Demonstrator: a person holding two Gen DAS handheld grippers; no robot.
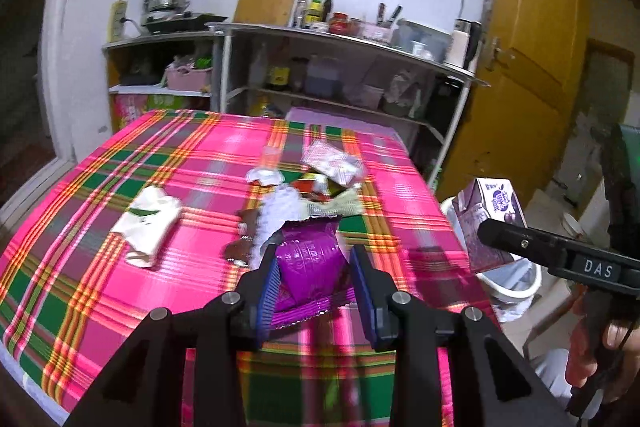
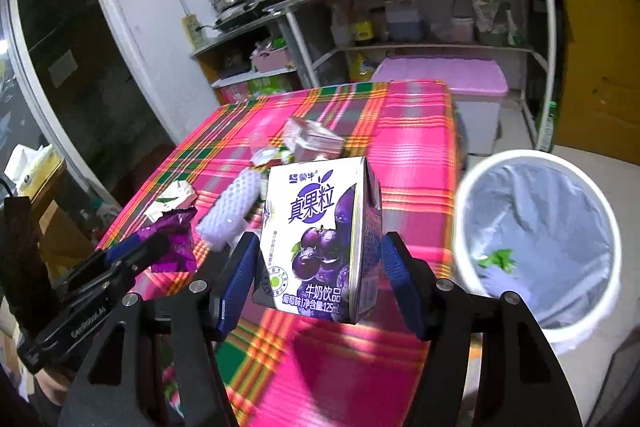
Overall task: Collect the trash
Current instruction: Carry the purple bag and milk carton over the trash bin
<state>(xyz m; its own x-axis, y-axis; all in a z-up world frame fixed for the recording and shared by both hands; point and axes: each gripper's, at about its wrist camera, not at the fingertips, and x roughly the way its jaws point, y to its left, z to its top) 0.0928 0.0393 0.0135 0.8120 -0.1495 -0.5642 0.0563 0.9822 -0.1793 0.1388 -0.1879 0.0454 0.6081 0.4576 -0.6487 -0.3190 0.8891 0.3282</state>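
Observation:
My left gripper (image 1: 314, 281) is shut on a purple snack wrapper (image 1: 310, 263), held just above the near part of the plaid table (image 1: 80, 247); the wrapper also shows in the right wrist view (image 2: 174, 241). My right gripper (image 2: 318, 271) is shut on a purple grape milk carton (image 2: 320, 239), held upright above the table's right edge; the carton also shows in the left wrist view (image 1: 488, 223). A white trash bin (image 2: 536, 251) with a grey liner stands on the floor right of the table. More trash lies mid-table: a white foam net (image 2: 230, 211), a white-green wrapper (image 1: 148, 223), and crumpled packets (image 1: 332, 163).
Metal shelves (image 1: 344, 39) with bottles, pots and a cutting board stand against the far wall. A pink-lidded storage box (image 2: 448, 75) sits beyond the table. A yellow door (image 1: 532, 67) is at the right. The bin holds a green scrap (image 2: 498, 259).

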